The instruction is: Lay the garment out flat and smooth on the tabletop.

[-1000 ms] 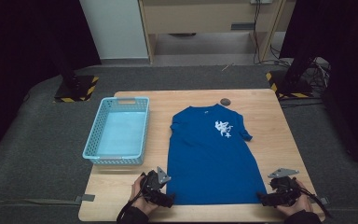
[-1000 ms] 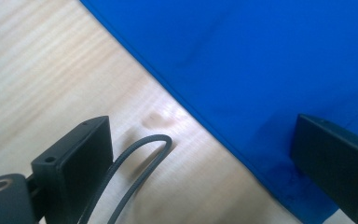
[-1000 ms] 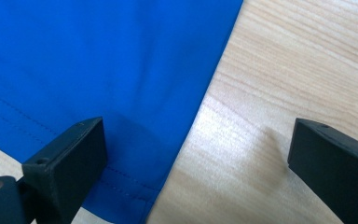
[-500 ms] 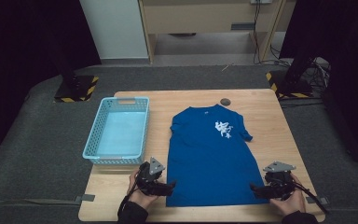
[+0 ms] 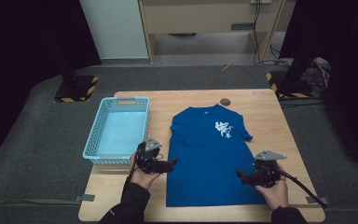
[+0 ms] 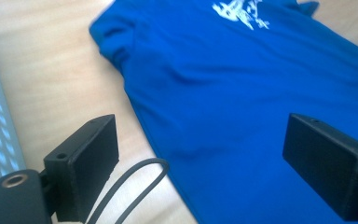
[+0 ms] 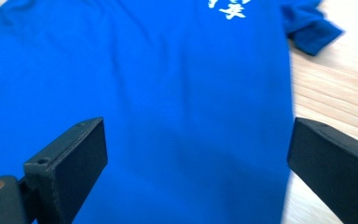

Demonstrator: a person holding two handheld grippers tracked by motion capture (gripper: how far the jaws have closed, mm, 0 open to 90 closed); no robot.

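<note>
Table (image 5: 261, 100) first, one of it, pale wood, set on a grey carpeted floor (image 5: 32, 154). On it lies one blue T-shirt (image 5: 209, 158), spread flat with the front up, collar toward the far edge and hem toward the person; it covers the middle and right of the tabletop and carries one white print (image 5: 223, 129) on the chest. Its two short sleeves show, the right one (image 7: 310, 28) folded into a small lump on the wood. One light blue plastic basket (image 5: 116, 130) stands left of the shirt, near it but not touching, with its long side running away from the person. One small dark round object (image 5: 225, 101) sits on the wood just beyond the collar; what it is cannot be told.

Two hands come in from the near edge, each holding one gripper. The left gripper (image 5: 170, 164) hovers at the shirt's left edge, between basket and cloth; in its own view its jaws stand wide, having just closed a little, with only shirt and bare wood below them and nothing clamped. The right gripper (image 5: 240, 174) hangs over the shirt's lower right part; its jaws also stand wide apart above the cloth, gripping nothing.
</note>
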